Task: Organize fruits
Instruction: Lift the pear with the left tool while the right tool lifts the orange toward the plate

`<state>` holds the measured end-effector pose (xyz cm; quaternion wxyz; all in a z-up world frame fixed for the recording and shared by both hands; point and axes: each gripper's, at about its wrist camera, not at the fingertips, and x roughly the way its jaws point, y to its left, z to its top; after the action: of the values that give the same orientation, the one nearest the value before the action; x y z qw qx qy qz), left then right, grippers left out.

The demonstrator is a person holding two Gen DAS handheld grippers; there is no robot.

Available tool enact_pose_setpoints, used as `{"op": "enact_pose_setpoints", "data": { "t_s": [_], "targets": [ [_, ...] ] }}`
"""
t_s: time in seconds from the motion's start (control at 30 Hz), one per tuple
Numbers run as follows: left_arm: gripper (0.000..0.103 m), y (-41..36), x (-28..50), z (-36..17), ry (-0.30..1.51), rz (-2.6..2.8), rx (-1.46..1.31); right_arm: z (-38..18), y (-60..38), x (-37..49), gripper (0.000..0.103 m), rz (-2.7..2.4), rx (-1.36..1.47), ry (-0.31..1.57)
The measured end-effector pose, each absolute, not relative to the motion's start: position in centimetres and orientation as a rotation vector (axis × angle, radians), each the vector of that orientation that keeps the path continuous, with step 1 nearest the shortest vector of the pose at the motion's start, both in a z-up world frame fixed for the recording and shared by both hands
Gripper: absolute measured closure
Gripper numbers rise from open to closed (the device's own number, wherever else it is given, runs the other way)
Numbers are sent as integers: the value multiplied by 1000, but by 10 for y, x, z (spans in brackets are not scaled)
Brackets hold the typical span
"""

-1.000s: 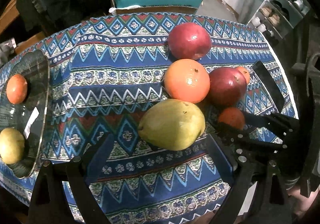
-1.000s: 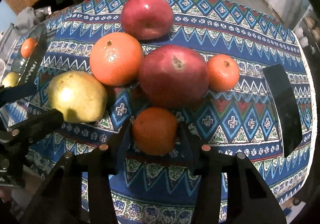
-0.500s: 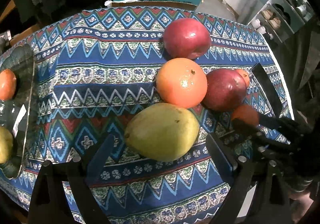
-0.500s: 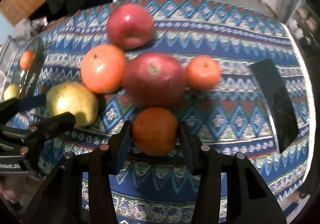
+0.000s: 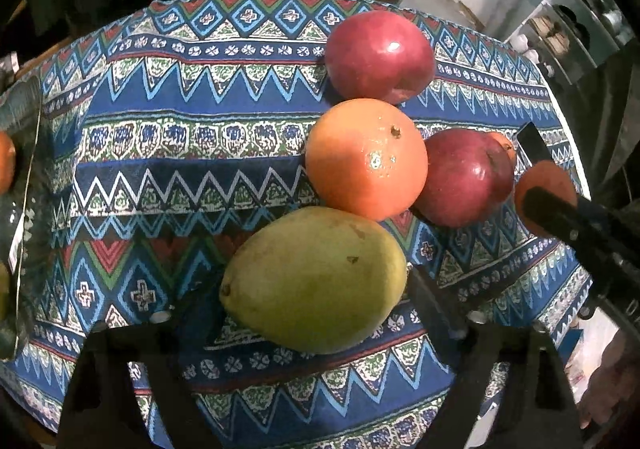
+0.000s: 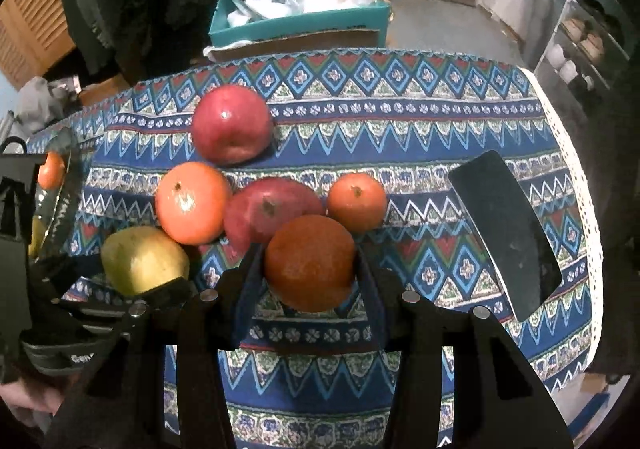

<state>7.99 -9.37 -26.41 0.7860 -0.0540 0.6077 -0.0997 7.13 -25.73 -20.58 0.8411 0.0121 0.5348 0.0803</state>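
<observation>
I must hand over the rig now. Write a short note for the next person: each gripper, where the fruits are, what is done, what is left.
Right gripper: shut on a tangerine, which looks lifted off the cloth.
Left gripper: open, its fingers on either side of the mango, not gripping yet.
On the cloth: mango, orange, two apples, a second tangerine.
Done: glass plate at far left already holds an orange fruit and a yellowish one.
Left: carry the tangerine, probably to the plate, then the mango and the rest.
</observation>
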Motion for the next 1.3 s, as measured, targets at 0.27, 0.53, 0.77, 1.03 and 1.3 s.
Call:
{"op": "enact_pose_setpoints", "data": {
  "t_s": [0.27,0.53,0.77,1.03,1.3],
  "targets": [
    [18,-94,76,-263,1279,-218,-87,-202,-253,76,57,173,26,1112],
    [19,-81,68,-244,1243,-216,-96,-194,-252,76,57,167,20,1083],
    [20,-68,62,-217,1179,-207,-113,-182,-250,75,57,166,12,1046],
    [20,-59,53,-180,1088,-195,-109,-159,-245,71,57,179,8,988],
    [20,-56,45,-147,998,-203,-94,-129,-240,64,57,201,12,914]
  ]
}}
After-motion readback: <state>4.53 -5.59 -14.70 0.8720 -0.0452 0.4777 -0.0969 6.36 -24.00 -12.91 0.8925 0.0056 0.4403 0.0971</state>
